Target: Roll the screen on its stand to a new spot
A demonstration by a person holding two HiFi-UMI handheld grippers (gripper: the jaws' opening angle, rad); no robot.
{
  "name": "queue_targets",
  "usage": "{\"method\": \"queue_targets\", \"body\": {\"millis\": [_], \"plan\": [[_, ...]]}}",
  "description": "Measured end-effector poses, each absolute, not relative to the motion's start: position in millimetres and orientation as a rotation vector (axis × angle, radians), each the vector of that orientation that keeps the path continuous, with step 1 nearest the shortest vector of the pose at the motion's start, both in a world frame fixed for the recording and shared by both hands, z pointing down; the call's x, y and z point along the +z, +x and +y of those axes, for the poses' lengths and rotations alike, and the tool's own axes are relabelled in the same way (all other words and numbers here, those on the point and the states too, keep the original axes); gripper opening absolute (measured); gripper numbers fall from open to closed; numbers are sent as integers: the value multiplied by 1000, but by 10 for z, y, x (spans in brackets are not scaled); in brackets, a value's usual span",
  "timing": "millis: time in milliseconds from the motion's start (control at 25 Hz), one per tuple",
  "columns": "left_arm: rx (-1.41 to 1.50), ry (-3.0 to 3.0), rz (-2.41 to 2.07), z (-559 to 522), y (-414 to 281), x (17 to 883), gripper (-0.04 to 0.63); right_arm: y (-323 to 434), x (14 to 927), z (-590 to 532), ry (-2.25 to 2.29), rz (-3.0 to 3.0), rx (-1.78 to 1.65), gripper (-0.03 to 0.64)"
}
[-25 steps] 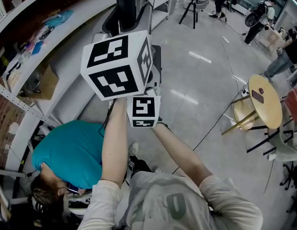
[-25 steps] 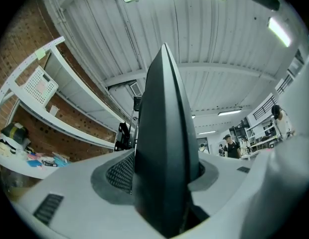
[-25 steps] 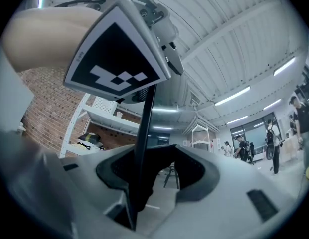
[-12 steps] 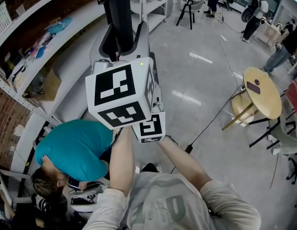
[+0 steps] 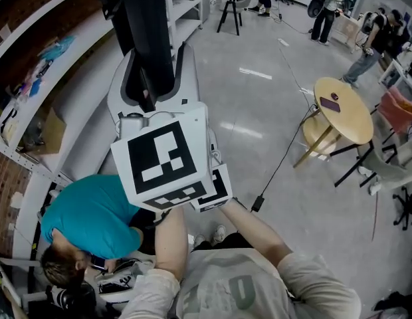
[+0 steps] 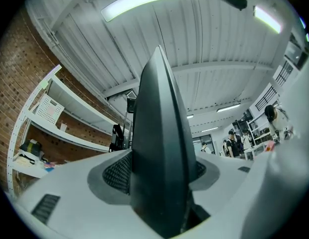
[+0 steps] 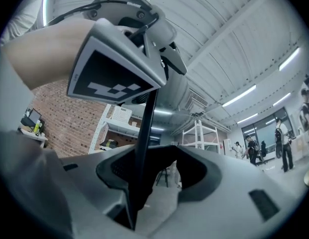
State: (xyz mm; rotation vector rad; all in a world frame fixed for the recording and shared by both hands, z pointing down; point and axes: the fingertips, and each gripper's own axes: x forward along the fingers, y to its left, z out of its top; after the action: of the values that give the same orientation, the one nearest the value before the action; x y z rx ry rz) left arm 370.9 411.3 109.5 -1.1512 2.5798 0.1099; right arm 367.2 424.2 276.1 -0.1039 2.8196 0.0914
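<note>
Grey floor (image 5: pixel 259 121) slid by = white-shelled black-post screen stand (image 5: pixel 186 72) rolling ok. Shell's pinched by left gripper (image 5: pixel 163 157), jaws just widening, + right gripper (image 5: pixel 218 190).

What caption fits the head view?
Seen from above, a person's forearms reach to the grey stand of a tall black screen.

Black screen (image 5: pixel 145 38) upright on grey stand (image 5: pixel 186 72)

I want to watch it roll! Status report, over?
Left hand-held gripper and right hand-held gripper at the stand, grip unclear; left jaws just been opening. Stand upright. Crouched person close left, cable on floor right.
</note>
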Motion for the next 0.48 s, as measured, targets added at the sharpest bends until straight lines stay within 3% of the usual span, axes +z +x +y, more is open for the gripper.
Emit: {"method": "queue_targets", "body": {"millis": [480], "plan": [[10, -914, 2645, 4026, 3846, 1179, 250, 3828, 2794, 4114, 38, 2896, 136, 238]]}}
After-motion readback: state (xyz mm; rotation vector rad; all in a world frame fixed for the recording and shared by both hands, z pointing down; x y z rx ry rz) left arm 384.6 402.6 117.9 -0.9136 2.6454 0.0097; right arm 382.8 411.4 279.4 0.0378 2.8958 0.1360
